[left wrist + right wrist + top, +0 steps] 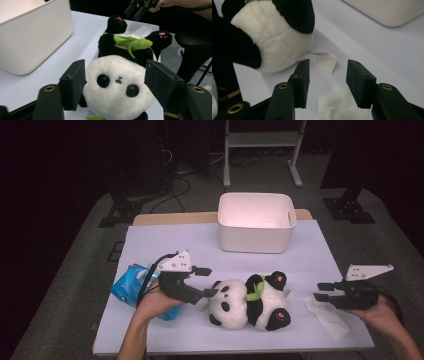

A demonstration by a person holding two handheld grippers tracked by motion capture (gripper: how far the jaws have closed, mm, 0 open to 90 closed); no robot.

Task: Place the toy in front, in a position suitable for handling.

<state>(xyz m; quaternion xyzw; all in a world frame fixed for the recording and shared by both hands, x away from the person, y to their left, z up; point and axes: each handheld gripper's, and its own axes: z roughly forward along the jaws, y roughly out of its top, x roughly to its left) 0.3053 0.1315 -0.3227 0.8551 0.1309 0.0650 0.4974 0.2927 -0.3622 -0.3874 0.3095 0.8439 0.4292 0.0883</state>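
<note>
The tabletop (165, 242), covered by a pale lavender sheet, carries everything in the scene. At its far edge stands a white rectangular bin (256, 222), open at the top and well apart from both hands.

Near the front edge, about midway across the tabletop, a plush panda (250, 301) lies on its back. In the high view its head points toward the person's left and its feet toward the right. A green bamboo sprig (255, 290) sits on its chest, and pink pads show on its paws.

At the left edge lies a blue tissue pack (131, 286), partly under the left forearm. A crumpled white tissue (327, 316) lies near the front right corner, just beside the panda's feet end.

The left tongs (206, 281) are held level and point at the panda's head. In the left gripper view the jaws stand spread on either side of the white face. The near jaw sits close against the plush; whether the pads press on it cannot be told.

The right tongs (320, 291) hover over the tissue, pointing at the panda's feet. In the right gripper view the jaws are spread with nothing between them, the tissue below and a small fabric tag (326, 60) beyond.
</note>
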